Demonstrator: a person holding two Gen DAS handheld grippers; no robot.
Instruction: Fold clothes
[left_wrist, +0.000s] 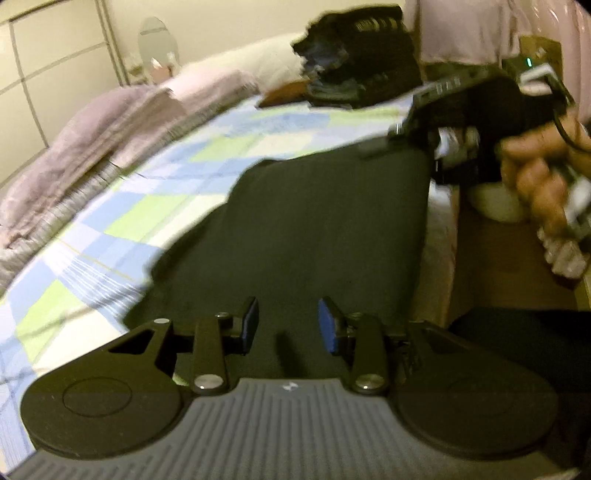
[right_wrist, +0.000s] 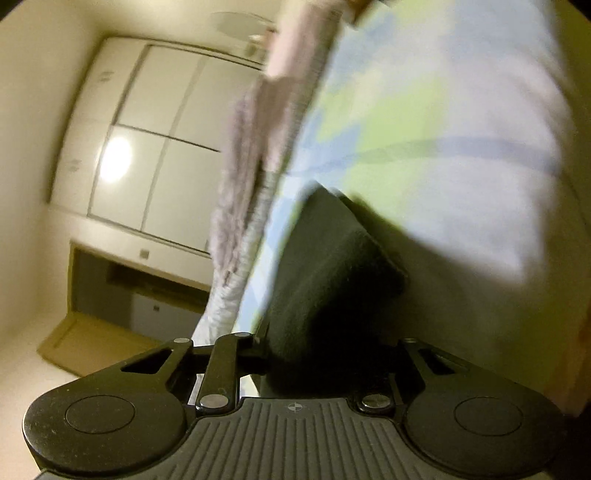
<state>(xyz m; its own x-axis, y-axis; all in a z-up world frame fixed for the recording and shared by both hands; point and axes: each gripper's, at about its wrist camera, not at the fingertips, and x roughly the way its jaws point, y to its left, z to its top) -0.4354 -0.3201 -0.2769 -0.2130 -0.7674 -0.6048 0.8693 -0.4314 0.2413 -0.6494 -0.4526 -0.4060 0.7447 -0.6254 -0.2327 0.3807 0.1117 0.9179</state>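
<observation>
- A dark garment (left_wrist: 325, 221) is seen lying partly folded on the bed (left_wrist: 122, 206), near its edge; squaring and stacking appear to be left.
- The left tool (left_wrist: 288, 325) is held slightly spread above the near hem, nothing pinched.
- The right tool (right_wrist: 325, 354) is seen pressed onto the garment's far corner, judged mid-fold.
- A heap of dark clothes (left_wrist: 362, 62) and a bunched blanket (left_wrist: 92, 147) are found beyond, well clear of the fold.

Left gripper (left_wrist: 288, 325) jaws apart over dark garment (left_wrist: 325, 221) on checked bedspread (left_wrist: 155, 199).
</observation>
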